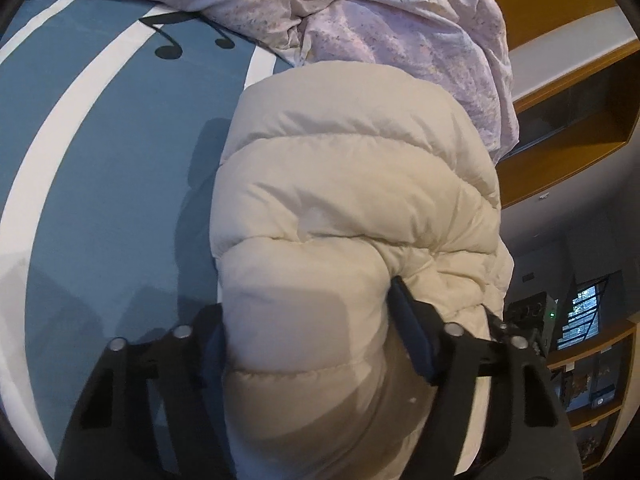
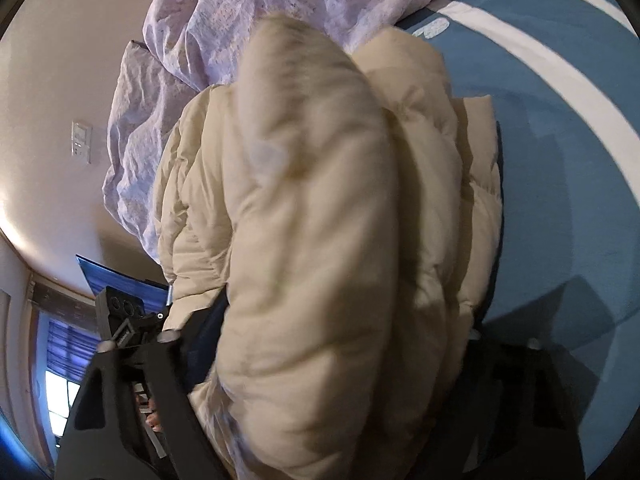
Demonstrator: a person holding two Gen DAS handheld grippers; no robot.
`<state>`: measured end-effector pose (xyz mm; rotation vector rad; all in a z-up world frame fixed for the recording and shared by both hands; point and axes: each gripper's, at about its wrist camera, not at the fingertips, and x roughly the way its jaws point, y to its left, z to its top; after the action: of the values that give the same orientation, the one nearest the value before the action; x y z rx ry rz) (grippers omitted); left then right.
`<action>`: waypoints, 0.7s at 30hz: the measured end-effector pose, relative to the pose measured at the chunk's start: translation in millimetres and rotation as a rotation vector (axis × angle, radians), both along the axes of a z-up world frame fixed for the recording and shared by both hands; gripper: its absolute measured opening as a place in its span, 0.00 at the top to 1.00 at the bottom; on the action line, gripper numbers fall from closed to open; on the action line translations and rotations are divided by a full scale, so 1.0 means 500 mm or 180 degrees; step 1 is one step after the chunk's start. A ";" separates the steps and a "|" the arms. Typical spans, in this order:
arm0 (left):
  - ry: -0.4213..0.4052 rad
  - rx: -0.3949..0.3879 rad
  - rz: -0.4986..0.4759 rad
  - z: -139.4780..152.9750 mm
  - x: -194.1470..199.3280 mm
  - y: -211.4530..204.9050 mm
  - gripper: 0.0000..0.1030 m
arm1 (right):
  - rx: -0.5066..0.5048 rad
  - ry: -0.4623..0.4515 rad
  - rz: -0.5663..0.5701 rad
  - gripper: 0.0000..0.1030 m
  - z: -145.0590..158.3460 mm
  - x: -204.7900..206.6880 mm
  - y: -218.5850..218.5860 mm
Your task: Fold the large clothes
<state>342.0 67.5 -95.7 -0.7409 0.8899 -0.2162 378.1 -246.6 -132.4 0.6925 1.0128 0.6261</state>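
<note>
Both of my claws are clamped on the cream puffer jacket [image 1: 352,184]. At 6 o'clock in the left wrist view, my left claw [image 1: 308,320] grips a thick padded roll of it, one finger [image 1: 412,328] pressing into the fabric at 5 o'clock. My right claw [image 2: 336,360] is also clenched on the jacket, and the bulky folds fill the middle of its view and hide most of the right-hand finger. Beyond my fingers the jacket lies on a blue bed sheet [image 1: 120,168] with white curved stripes. Black music notes [image 1: 168,50] are printed at 11 o'clock. Farthest, at 12 o'clock, a crumpled lilac quilt [image 1: 400,12] touches the jacket's far end. Wooden shelves [image 1: 560,92] stand at 2 o'clock.
</note>
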 end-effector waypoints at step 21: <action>-0.0718 0.0286 0.0554 0.126 -0.100 0.195 0.73 | 0.0099 -0.0567 0.0556 0.71 0.121 0.064 0.242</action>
<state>292.0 165.0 -32.8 -0.6910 0.6134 -0.1019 410.4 -125.6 -71.8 0.5681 0.9049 0.8424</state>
